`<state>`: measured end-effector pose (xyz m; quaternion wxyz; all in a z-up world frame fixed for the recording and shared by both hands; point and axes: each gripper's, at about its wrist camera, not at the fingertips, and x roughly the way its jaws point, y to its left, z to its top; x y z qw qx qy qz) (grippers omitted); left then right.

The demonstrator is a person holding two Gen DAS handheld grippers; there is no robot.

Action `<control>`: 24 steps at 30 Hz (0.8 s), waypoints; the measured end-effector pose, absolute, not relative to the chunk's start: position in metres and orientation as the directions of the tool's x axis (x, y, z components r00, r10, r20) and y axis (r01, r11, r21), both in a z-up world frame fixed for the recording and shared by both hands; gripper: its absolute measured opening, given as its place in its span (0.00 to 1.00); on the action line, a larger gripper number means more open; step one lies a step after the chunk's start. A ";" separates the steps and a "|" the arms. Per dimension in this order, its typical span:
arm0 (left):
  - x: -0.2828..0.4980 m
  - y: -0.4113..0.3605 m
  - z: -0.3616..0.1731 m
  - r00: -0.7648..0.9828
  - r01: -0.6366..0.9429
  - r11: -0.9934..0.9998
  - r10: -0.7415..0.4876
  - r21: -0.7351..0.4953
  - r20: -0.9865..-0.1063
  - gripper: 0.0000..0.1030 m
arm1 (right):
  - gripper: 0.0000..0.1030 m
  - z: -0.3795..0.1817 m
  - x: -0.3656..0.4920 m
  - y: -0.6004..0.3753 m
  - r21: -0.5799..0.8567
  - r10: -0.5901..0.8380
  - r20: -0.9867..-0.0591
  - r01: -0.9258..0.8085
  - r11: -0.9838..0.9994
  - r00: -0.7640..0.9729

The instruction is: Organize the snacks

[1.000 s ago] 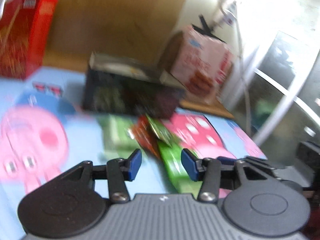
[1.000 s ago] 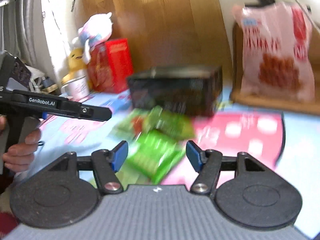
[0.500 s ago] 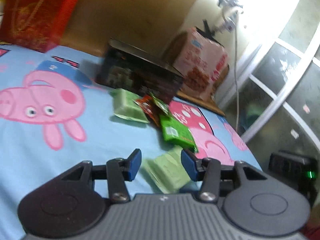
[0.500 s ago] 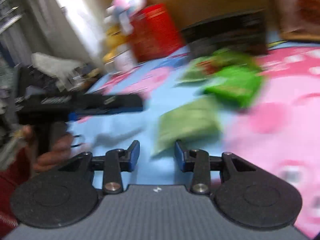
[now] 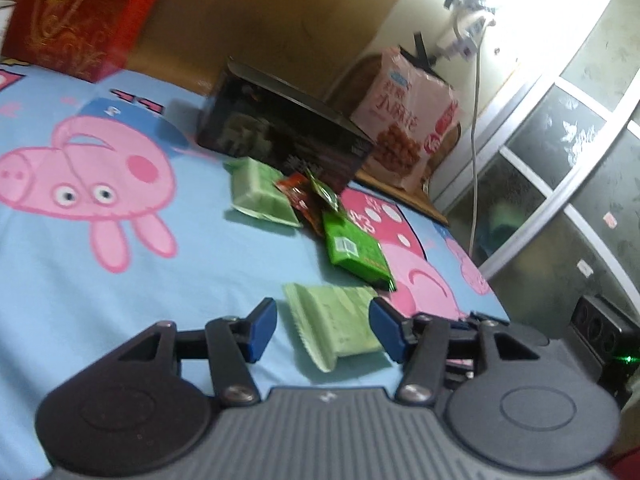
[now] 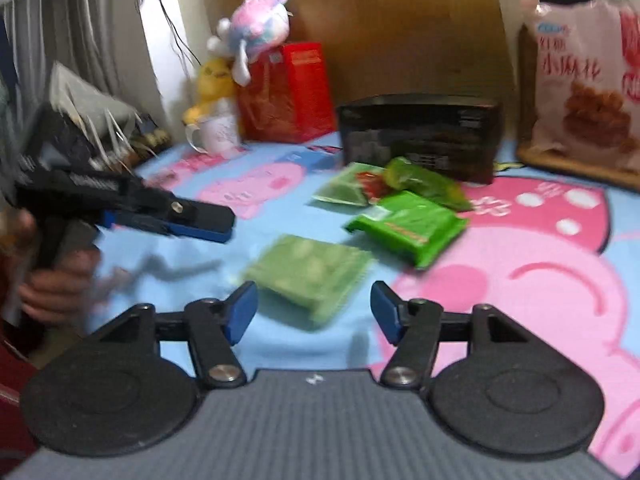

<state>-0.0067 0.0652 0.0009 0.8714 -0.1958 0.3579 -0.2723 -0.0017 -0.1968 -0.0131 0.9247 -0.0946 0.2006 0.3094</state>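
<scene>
Both grippers' jaws just opened, pale green packet [image 5: 340,326] lying free between.

A pale green flat snack packet [image 6: 308,276] lies nearest on the blue cartoon-print bedsheet [image 6: 520,280]. At one o'clock from it lies a bright green foil packet [image 6: 404,226]. At twelve o'clock, farther back, stands a black rectangular box [image 6: 420,136], with a red carton [image 6: 288,92] at its ten o'clock.
</scene>
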 end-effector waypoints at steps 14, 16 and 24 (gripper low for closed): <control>-0.002 0.042 -0.005 0.600 0.224 0.861 -0.491 -0.456 -0.632 0.43 | 0.67 -0.030 0.010 -0.171 -0.187 0.472 -0.433 -0.589 0.786 0.768; -0.002 0.040 -0.004 0.603 0.219 0.871 -0.475 -0.439 -0.641 0.42 | 0.68 -0.030 0.009 -0.170 -0.188 0.469 -0.430 -0.584 0.789 0.771; -0.003 0.035 -0.002 0.607 0.200 0.890 -0.442 -0.411 -0.661 0.42 | 0.68 -0.030 0.008 -0.173 -0.186 0.471 -0.428 -0.585 0.790 0.772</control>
